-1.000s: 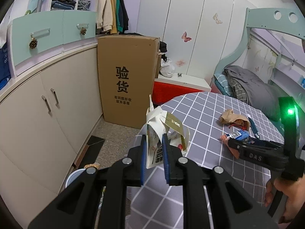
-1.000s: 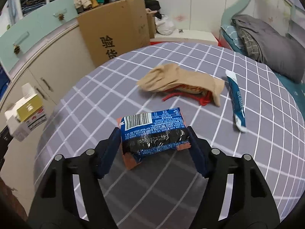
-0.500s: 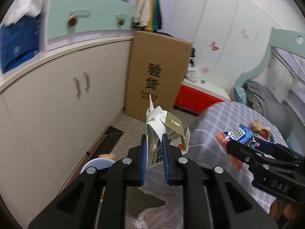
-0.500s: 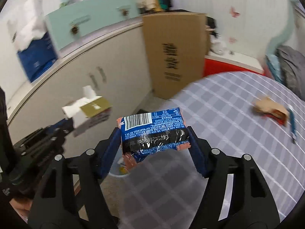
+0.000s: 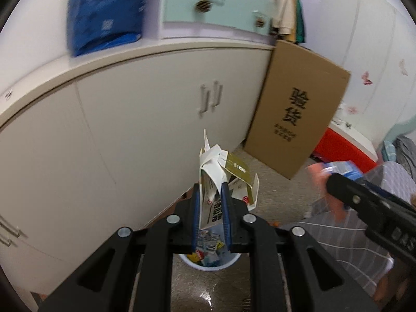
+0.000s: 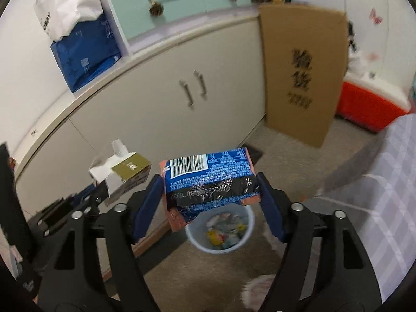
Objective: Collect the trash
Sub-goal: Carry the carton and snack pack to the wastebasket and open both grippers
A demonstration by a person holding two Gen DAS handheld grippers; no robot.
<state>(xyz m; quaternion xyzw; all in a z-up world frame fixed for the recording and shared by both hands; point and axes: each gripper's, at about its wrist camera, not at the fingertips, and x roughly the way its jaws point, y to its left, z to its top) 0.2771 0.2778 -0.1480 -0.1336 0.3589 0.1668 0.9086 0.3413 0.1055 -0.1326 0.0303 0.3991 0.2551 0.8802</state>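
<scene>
Both grippers have swung off the tabletop and now hang over the trash bin (image 6: pixel 221 230) on the floor.
Left gripper (image 5: pixel 210 221) clamps a crushed carton (image 5: pixel 215 182); right gripper (image 6: pixel 210 195) grasps a blue snack packet (image 6: pixel 210 179). Neither is dropped yet; the bin already holds litter.

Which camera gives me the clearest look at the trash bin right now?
Right wrist view: the trash bin shows its open mouth and contents below the held blue wrapper. In the left wrist view, the bin is mostly hidden behind the left claw.
</scene>
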